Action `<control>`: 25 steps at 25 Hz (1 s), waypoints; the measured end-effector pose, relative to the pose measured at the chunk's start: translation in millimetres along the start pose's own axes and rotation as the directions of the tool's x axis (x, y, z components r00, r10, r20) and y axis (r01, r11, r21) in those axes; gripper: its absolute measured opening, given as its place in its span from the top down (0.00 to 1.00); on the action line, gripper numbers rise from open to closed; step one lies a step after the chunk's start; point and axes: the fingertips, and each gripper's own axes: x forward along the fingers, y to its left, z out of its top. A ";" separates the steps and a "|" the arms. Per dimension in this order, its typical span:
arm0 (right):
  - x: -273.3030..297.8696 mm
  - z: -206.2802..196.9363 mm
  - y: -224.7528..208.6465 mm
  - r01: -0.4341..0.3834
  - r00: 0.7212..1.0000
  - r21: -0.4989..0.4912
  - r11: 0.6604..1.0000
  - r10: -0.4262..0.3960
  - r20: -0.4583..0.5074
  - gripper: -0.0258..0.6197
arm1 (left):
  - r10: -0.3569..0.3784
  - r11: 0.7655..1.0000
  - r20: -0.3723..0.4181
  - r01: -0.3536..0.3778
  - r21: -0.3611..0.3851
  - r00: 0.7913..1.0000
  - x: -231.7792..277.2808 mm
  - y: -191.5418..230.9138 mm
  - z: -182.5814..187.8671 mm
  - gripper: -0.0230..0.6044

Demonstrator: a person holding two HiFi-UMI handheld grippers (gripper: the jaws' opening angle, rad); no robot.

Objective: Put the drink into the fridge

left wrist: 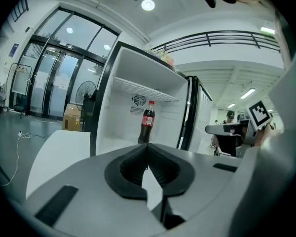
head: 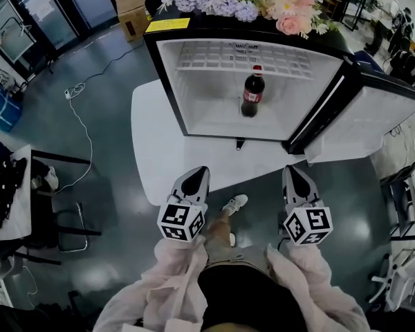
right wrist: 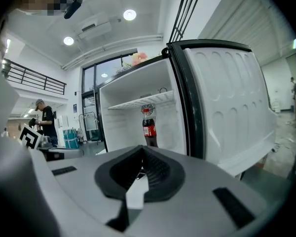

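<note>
My left claw [head: 201, 173] and right claw [head: 291, 172] are closed and empty, since the red-capped dark plastic cola bottle [head: 253, 90] stands ahead inside the open white fridge [head: 206, 120].

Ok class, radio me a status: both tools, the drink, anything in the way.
Left tool shut, empty; right tool shut, empty. Bottle upright inside fridge. Door open; nothing blocking.
</note>
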 end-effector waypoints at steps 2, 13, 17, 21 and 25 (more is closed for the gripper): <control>-6.9 -0.2 0.5 0.015 1.000 -0.025 1.000 -0.014 0.009 0.94 | -0.003 1.000 -0.005 0.003 0.003 1.000 -4.2 -1.4 -2.9 0.95; -20.6 3.4 10.3 0.067 0.997 -0.092 0.993 -0.064 0.042 0.95 | -0.031 0.999 0.026 0.031 -0.021 0.999 -15.1 -11.1 -1.5 0.95; -20.1 2.4 9.6 0.066 0.997 -0.063 0.996 -0.064 0.033 0.95 | -0.027 1.000 0.034 0.028 -0.003 0.999 -16.2 -11.5 2.9 0.95; -19.2 -1.8 11.5 0.052 0.999 -0.064 0.997 -0.051 0.017 0.94 | -0.029 1.000 0.037 0.029 0.005 0.999 -14.2 -12.0 5.3 0.95; -19.0 -5.7 12.5 0.044 0.999 -0.056 0.997 -0.044 0.006 0.94 | -0.032 0.999 0.033 0.031 0.005 0.999 -12.1 -14.4 3.9 0.95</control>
